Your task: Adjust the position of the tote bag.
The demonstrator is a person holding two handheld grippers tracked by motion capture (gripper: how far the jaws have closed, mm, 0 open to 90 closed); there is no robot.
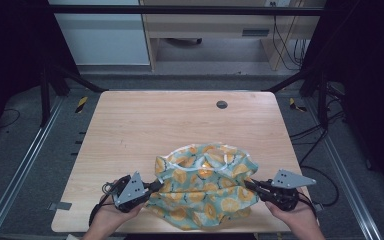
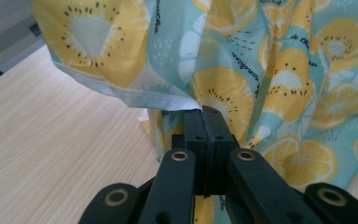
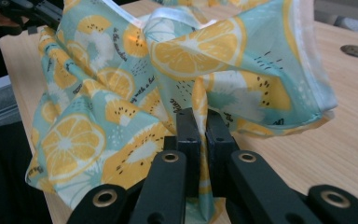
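My left gripper [image 1: 156, 186] is pinched tight on the cloth, its black jaws pressed together over a fold right beside the white hemmed edge; the left gripper view shows fabric squeezed in the seam between the pads [image 2: 193, 128]. My right gripper [image 1: 250, 184] does the same on the opposite side, jaws clamped on a bunched ridge of fabric, pads [image 3: 189, 126] nearly meeting with only the cloth between.

The thing in hand is a thin mint-green cloth printed with yellow lemon and kiwi slices, white-hemmed [image 1: 205, 185]. It sits crumpled near the front edge of the light wooden table [image 1: 145, 125], between my two hands, partly bulging up in the middle, and its lower part looks to rest on the tabletop. My guess is that it puffs up because the two grips are close together, leaving slack between them.

Each grip is at an outer side of the cloth, left and right, probably so it can be pulled apart and spread or folded flat. Holding near the hem on the left should give a cleaner edge to line up.

Further out: a small round dark grommet [image 1: 222, 104] near the far edge of the table, well apart from the cloth. Black frame rails around.
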